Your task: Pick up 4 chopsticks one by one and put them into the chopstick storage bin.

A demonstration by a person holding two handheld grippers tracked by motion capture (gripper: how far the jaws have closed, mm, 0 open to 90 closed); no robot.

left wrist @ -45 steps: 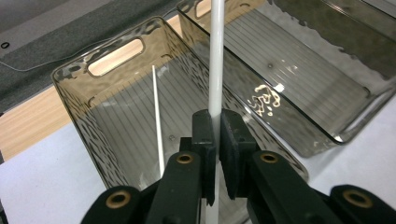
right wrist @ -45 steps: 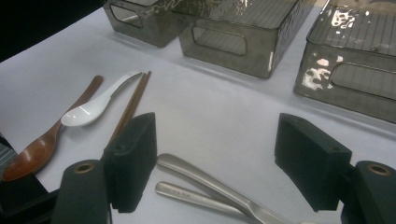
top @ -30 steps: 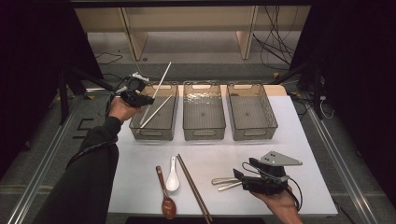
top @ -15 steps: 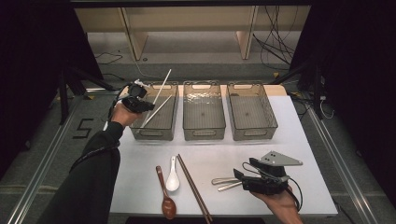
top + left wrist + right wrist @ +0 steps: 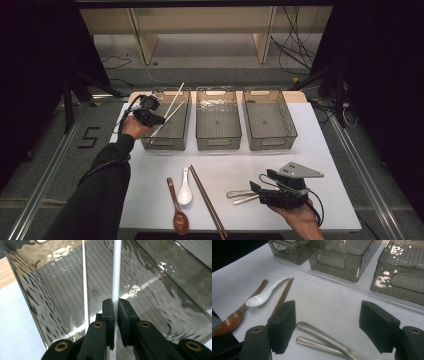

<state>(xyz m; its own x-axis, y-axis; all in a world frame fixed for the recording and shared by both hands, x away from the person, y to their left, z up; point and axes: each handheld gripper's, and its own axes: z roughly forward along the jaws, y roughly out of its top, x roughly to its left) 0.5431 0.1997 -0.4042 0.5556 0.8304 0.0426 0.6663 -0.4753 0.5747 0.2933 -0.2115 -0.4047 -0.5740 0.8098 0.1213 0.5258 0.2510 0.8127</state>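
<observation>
Where floor tape [image 5: 89,137] lies — "5".

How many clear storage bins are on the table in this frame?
3. They stand in a row across the far half of the table: the left bin, with white chopsticks lowered into it, the middle bin and the right bin.

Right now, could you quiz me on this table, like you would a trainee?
1. True or false: the left gripper is shut on a white chopstick.
2. How many clear bins stand in the row?
3. What lies between the right gripper's open jaws: A) metal utensil handles, B) the white spoon, C) the brown chopsticks?

Key: 1 true; 2 three; 3 A.
</observation>
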